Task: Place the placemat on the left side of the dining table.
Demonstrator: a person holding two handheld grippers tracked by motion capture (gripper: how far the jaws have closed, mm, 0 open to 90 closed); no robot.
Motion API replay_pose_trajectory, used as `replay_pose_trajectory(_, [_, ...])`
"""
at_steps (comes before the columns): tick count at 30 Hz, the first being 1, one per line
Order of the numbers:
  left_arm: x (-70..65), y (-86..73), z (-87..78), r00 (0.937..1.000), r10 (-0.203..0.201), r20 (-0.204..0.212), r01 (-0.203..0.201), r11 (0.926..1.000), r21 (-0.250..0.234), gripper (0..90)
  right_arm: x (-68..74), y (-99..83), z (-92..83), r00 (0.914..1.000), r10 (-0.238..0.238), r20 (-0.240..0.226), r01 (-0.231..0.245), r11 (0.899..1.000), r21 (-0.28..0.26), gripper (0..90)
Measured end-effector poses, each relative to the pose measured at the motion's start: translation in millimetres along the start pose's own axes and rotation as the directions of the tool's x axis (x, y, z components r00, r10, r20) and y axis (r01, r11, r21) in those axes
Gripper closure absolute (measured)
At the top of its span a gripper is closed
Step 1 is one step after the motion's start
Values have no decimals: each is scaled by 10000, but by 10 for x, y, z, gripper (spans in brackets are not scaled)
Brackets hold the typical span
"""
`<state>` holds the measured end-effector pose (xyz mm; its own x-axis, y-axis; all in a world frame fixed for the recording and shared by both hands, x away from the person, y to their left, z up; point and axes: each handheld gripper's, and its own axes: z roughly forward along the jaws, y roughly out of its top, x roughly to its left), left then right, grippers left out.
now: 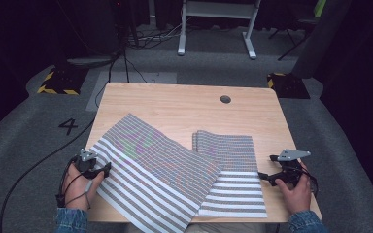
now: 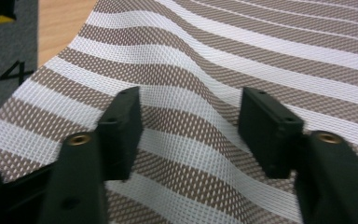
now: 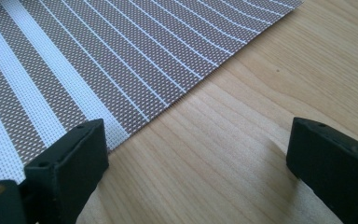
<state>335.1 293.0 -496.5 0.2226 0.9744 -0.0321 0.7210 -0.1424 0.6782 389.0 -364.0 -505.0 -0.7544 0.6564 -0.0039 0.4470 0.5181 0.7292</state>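
Observation:
Two woven mats with brown and white stripes lie on the wooden table [image 1: 175, 102]. The larger mat [image 1: 150, 170] lies askew and overlaps the left part of the smaller mat [image 1: 235, 184]. At the larger mat's left edge my left gripper [image 1: 104, 169] is open. Its jaws stand on either side of a raised fold of that mat [image 2: 200, 116], and the pads are not pressing on it. My right gripper [image 1: 264, 177] is open at the smaller mat's right edge. Its left jaw is over the mat's border [image 3: 74, 56] and its right jaw over bare wood [image 3: 242, 107].
A round cable hole [image 1: 225, 99] sits near the table's far edge. The grey floor around the table carries a painted 4 [image 1: 68, 126], cables and yellow-black striped bases [image 1: 58, 82]. A white desk frame [image 1: 213, 29] stands behind. The large mat's near corner hangs over the front edge.

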Motion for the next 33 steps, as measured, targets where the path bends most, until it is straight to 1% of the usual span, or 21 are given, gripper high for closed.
replay_pose_trajectory(1, [-11, 3, 9, 10000, 19, 3, -19, 10000, -72, 488, 0, 0, 0, 10000, -1, -2, 1, 10000, -1, 54])
replay_pose_trajectory(2, [-31, 10, 14, 9999, 69, 135, -67, 9999, -136, 537, 0, 0, 0, 10000, 0, -2, 0, 10000, -1, 54])
replay_pose_trajectory(3, [-50, 13, 24, 9996, 131, 240, -125, 9997, -232, 623, -1, 0, 0, 10000, 1, -3, -1, 10000, -2, 54])
replay_pose_trajectory(5, [-102, 32, 41, 9988, 443, 226, -437, 9987, -268, 770, -1, 0, 0, 10000, 11, -2, -11, 10000, 1, 54])
replay_pose_trajectory(6, [-133, 47, 40, 9972, 750, 65, -749, 9970, -205, 810, -1, 0, 0, 10000, 12, 0, -12, 10000, 0, 54])
replay_pose_trajectory(8, [-194, 72, 35, 9903, 1354, -299, -1361, 9904, -231, 838, -1, 0, 0, 10000, 16, 1, -16, 10000, 0, 54])
replay_pose_trajectory(9, [-226, 84, 29, 9878, 1510, -385, -1525, 9875, -397, 844, -2, 0, 0, 10000, 19, 3, -19, 10000, 4, 54])
replay_pose_trajectory(11, [-258, 108, -4, 9869, 1581, -330, -1602, 9841, -771, 851, -2, 0, 0, 10000, 27, 3, -27, 10000, 2, 54])
replay_pose_trajectory(12, [-277, 129, -41, 9857, 1657, -310, -1680, 9806, -1009, 853, -2, 0, 0, 10000, 27, 4, -27, 10000, 3, 54])
replay_pose_trajectory(15, [-357, 226, -180, 9782, 2067, -215, -2074, 9647, -1625, 857, -1, 0, 0, 10000, 23, 10, -23, 10000, 3, 54])
replay_pose_trajectory(16, [-388, 266, -225, 9743, 2238, -266, -2249, 9574, -1809, 857, -2, 0, 0, 10000, 24, 13, -24, 10000, 4, 54])
replay_pose_trajectory(19, [-475, 415, -330, 9552, 2937, -376, -2945, 9298, -2207, 856, -2, 0, 0, 10000, 35, 9, -35, 10000, 0, 55])
replay_pose_trajectory(20, [-492, 477, -357, 9457, 3226, -388, -3225, 9172, -2338, 856, -2, 0, 0, 10000, 37, 13, -37, 10000, 1, 54])
replay_pose_trajectory(21, [-500, 542, -379, 9384, 3438, -343, -3418, 9089, -2388, 855, -3, 0, 0, 10000, 35, 18, -35, 10000, -4, 54])
replay_pose_trajectory(25, [-416, 835, -421, 9114, 4056, -690, -4095, 8779, -2480, 849, -4, 0, 0, 10000, 37, 40, -37, 10000, 3, 54])
replay_pose_trajectory(27, [-342, 1022, -371, 8917, 4427, -943, -4520, 8599, -2373, 847, -6, 1, -3, 10000, 34, 38, -34, 10000, 19, 54])
replay_pose_trajectory(29, [-273, 1159, -285, 8798, 4629, -1077, -4751, 8506, -2253, 844, -4, 2, -4, 10000, 71, 48, -71, 10000, 14, 54])
replay_pose_trajectory(30, [-235, 1221, -230, 8782, 4662, -1064, -4781, 8505, -2192, 837, -4, 2, -4, 10000, 75, 54, -75, 10000, 15, 54])
replay_pose_trajectory(31, [-175, 1307, -145, 8808, 4594, -1141, -4734, 8531, -2193, 815, -4, 2, -4, 10000, 81, 57, -81, 10000, 18, 54])
replay_pose_trajectory(32, [-106, 1387, -47, 8898, 4365, -1333, -4563, 8588, -2329, 743, -5, 2, -4, 10000, 80, 60, -80, 10000, 15, 54])
replay_pose_trajectory(33, [-37, 1460, 42, 9010, 4030, -1607, -4316, 8701, -2381, 632, -6, 1, -3, 10000, 75, 63, -75, 10000, 15, 54])
